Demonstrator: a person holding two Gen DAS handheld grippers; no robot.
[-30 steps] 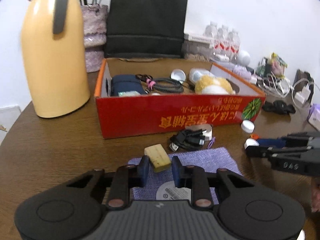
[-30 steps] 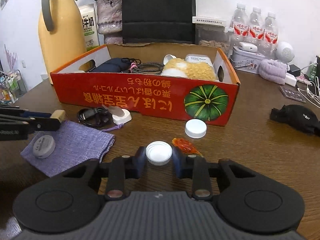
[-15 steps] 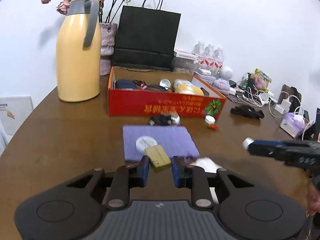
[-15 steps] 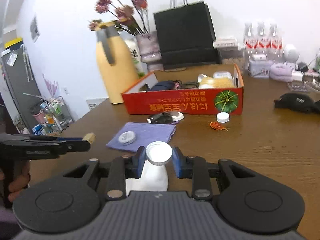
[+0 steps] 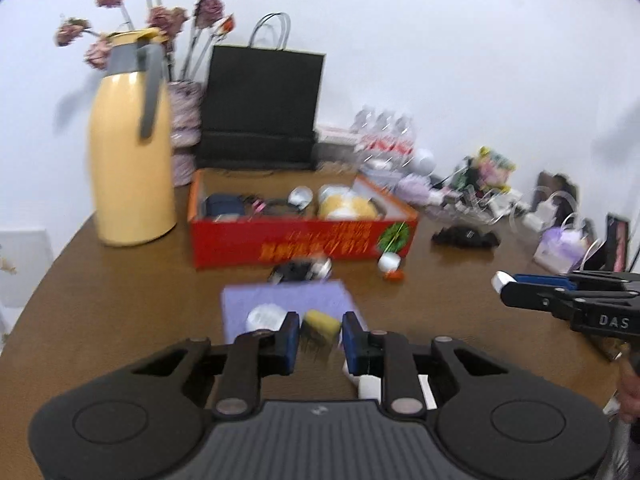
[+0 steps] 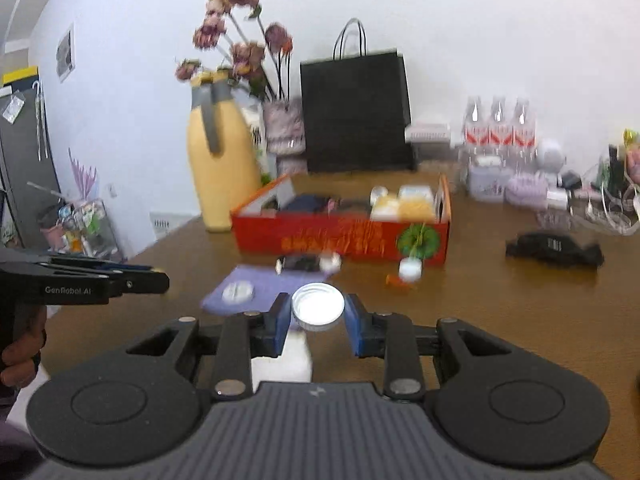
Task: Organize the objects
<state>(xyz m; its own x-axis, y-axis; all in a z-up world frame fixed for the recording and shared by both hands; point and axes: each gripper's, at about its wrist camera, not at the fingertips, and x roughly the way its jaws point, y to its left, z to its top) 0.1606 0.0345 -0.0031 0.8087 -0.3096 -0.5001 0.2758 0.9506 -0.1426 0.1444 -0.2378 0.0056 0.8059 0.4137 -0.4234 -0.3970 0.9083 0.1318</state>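
Brown wooden counter (image 5: 120, 300) carries a red box (image 5: 300, 240) near its far edge. Above the near edge, the left hand-held gripper (image 5: 318, 336) is closing on a yellow block (image 5: 318, 326), and the right hand-held gripper (image 6: 318, 316) clamps a white bottle (image 6: 318, 306) by its cap.

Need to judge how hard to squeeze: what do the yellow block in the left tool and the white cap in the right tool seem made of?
Yellow block: looks like matte, soft sponge or foam, though blur leaves it uncertain. White cap: looks like smooth, glossy hard plastic, with a ribbed rim.
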